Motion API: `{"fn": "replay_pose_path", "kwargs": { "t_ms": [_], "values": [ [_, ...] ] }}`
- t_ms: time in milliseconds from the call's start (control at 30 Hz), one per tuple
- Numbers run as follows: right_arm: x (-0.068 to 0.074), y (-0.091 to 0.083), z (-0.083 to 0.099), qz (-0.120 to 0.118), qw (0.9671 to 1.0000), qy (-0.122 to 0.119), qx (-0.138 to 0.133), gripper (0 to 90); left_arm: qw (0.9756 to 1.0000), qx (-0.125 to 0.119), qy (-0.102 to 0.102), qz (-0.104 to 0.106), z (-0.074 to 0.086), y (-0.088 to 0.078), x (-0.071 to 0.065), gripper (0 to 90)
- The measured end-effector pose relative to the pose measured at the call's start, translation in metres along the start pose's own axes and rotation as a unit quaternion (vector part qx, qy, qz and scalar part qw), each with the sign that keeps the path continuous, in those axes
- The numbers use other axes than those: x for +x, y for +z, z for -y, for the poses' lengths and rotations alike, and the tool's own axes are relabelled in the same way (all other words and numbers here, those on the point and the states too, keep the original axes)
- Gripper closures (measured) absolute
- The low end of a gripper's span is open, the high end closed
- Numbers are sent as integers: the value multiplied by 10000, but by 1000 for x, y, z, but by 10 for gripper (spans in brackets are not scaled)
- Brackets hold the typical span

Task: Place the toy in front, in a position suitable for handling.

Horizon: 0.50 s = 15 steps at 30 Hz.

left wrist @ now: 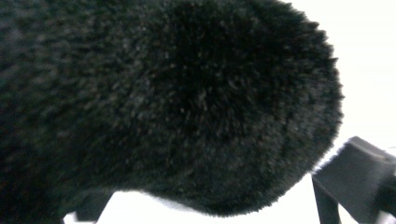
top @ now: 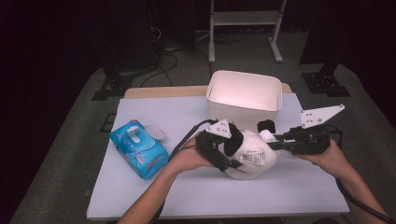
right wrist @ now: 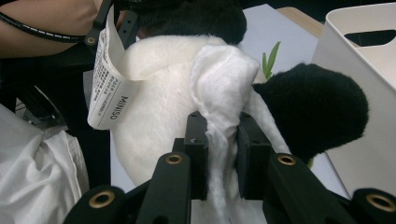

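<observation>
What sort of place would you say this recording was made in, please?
Probably a lab or recording studio: a white-covered table stands on grey carpet among dark surroundings, with cables and equipment stands behind it, and a person works handheld grippers on a plush toy.

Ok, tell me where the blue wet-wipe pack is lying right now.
In the high view the blue wet-wipe pack lies on the white table at its left side, lid flipped open, left of the left gripper and the plush panda.

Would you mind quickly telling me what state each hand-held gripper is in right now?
Left hand-held gripper: against the panda plush toy; open or shut cannot be told.
Right hand-held gripper: shut on a white wet wipe.
</observation>
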State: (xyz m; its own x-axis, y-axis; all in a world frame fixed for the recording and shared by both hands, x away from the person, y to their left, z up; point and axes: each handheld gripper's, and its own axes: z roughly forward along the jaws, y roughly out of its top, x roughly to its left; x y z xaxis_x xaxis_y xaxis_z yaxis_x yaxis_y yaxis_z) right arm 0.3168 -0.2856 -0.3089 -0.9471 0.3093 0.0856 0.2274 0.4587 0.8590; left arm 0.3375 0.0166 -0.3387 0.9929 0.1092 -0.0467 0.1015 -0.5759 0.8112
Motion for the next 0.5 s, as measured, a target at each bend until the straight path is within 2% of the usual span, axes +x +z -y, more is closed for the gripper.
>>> {"fn": "replay_pose_path", "kwargs": {
  "t_ms": [67,133,267,500],
  "values": [
    [1,-1,0,15,10000,12,3,763,10000,-21,55,25,1,-2,-1,275],
    [5,-3,-2,73,9999,-91,41,763,9999,-32,117,58,0,-4,-2,329],
    [8,-10,-12,259,9992,-250,159,764,9998,-22,183,107,0,-6,-3,368],
    [-3,-12,-24,370,9986,-269,270,763,9996,-54,249,116,2,-8,-3,383]
  ]
}}
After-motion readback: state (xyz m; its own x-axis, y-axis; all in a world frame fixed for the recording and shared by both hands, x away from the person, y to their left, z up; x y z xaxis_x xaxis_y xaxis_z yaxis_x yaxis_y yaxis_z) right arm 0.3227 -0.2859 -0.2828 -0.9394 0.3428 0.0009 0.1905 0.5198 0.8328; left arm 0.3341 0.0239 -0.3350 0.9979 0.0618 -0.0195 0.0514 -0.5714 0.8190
